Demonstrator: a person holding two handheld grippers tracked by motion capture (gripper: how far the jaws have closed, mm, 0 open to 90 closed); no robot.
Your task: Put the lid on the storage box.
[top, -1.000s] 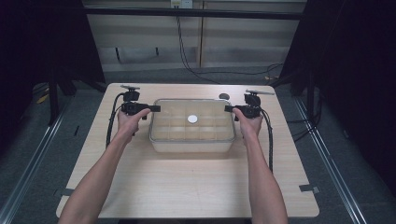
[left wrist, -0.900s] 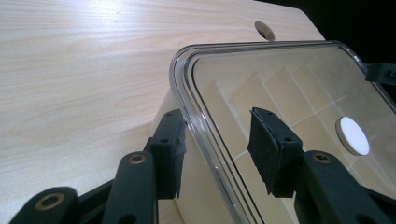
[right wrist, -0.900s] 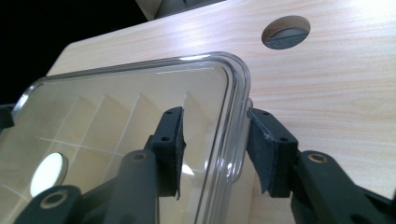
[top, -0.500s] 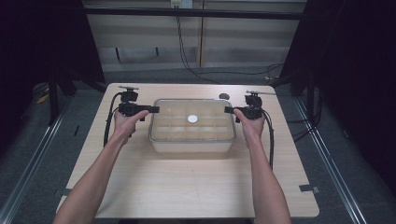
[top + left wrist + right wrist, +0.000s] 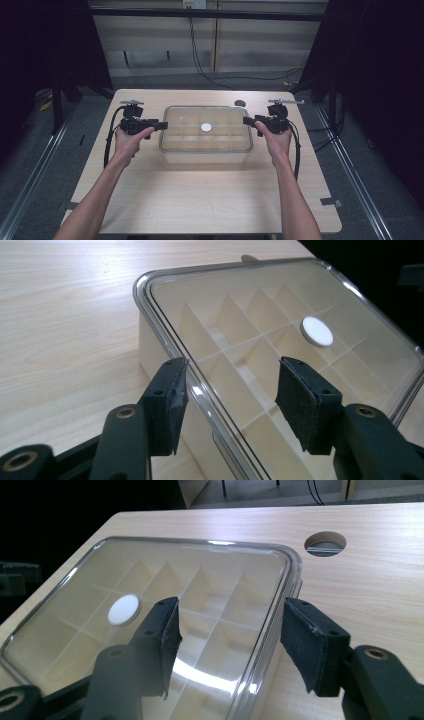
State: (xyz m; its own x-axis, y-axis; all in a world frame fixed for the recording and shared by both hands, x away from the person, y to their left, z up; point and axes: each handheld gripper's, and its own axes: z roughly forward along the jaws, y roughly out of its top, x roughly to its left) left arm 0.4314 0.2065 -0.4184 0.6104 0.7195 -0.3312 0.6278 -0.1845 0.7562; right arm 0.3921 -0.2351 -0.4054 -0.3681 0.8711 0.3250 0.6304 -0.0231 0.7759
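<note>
Both grippers, left point(image 5: 161, 125) and right point(image 5: 247, 120), have just released and backed off the box point(image 5: 206, 134) ends, jaws open, box lying between them.

Pale wood table point(image 5: 200, 200) on grey floor point(image 5: 45, 165); cables point(image 5: 200, 55) before a panelled wall point(image 5: 250, 45); dark sides.

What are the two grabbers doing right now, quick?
Left gripper: open, jaws just opened, straddling the lid rim of the clear divided box, not gripping.
Right gripper: open, jaws just opened, over the box's other end, holding nothing.
</note>
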